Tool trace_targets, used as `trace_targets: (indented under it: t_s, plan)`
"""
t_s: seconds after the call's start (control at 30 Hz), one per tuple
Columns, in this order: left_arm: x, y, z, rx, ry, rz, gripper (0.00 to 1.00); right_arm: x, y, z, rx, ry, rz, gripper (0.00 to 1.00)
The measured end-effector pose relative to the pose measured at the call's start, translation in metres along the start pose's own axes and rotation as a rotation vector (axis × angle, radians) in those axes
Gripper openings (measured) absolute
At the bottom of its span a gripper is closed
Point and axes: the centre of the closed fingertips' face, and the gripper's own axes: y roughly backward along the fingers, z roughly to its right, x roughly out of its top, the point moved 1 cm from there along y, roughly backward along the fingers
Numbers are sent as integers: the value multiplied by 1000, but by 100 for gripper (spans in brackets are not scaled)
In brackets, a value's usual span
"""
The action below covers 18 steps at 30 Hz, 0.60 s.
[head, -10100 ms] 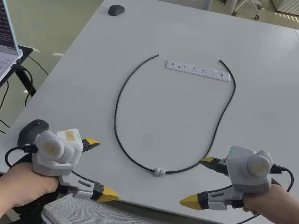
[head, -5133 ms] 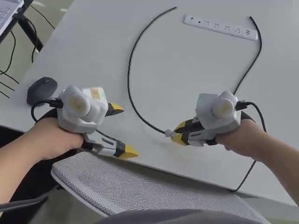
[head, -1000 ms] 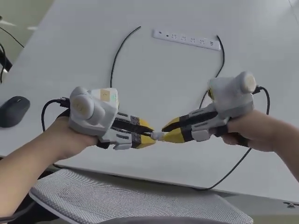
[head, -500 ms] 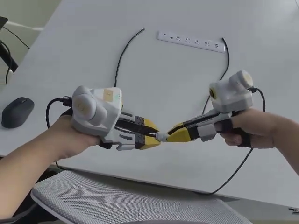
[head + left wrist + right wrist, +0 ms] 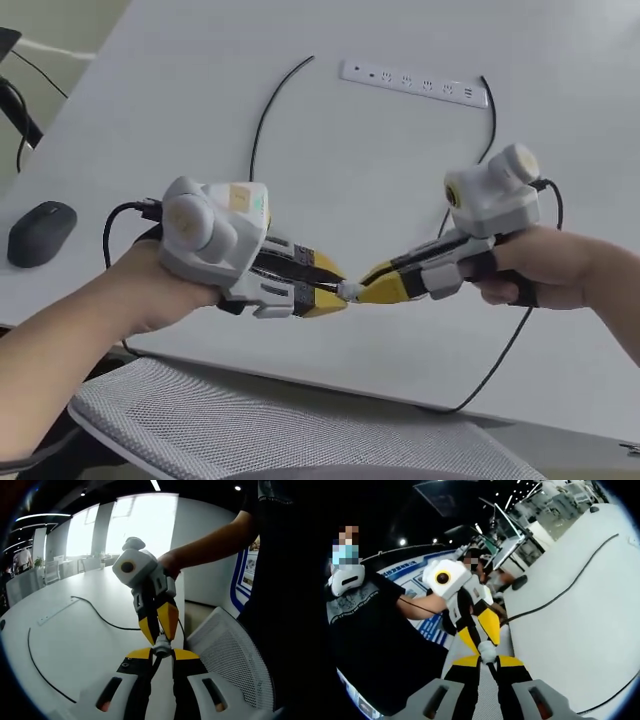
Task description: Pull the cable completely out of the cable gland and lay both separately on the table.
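Jaws of left gripper (image 5: 330,298) and right gripper (image 5: 375,288) pinch narrow on the gland (image 5: 348,292) over the bench's (image 5: 350,180) near edge; a slip could drop it off.

Loads of bare worktop (image 5: 350,200) this side of the power strip (image 5: 413,83)
Just the black cable (image 5: 253,150) crosses it, trailing from both ends of the strip; mouse (image 5: 41,232) far left of it, chair back (image 5: 250,420) under the near edge.

No text legible.
- Tan label (image 5: 238,197) on left gripper (image 5: 337,292): too small to read.
- Shirt print (image 5: 350,605) and blue wall sign (image 5: 431,627), right gripper view: characters blurred.
- Wall poster (image 5: 248,575), left gripper view: unreadable.
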Motion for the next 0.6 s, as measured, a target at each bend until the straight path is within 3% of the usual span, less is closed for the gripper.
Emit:
trace_targets:
  t_s: [0.23,0.4,0.6]
  plan:
    - [-2,1,-1,-9,45,14,14,0,0,-1,-112,181,-21,7]
    - [-2,1,-1,-20,78,23,14,-1,0,-4,-196,270,-25,7]
    - [-3,2,-2,-32,82,20,15,0,-2,-4,-306,414,-37,7]
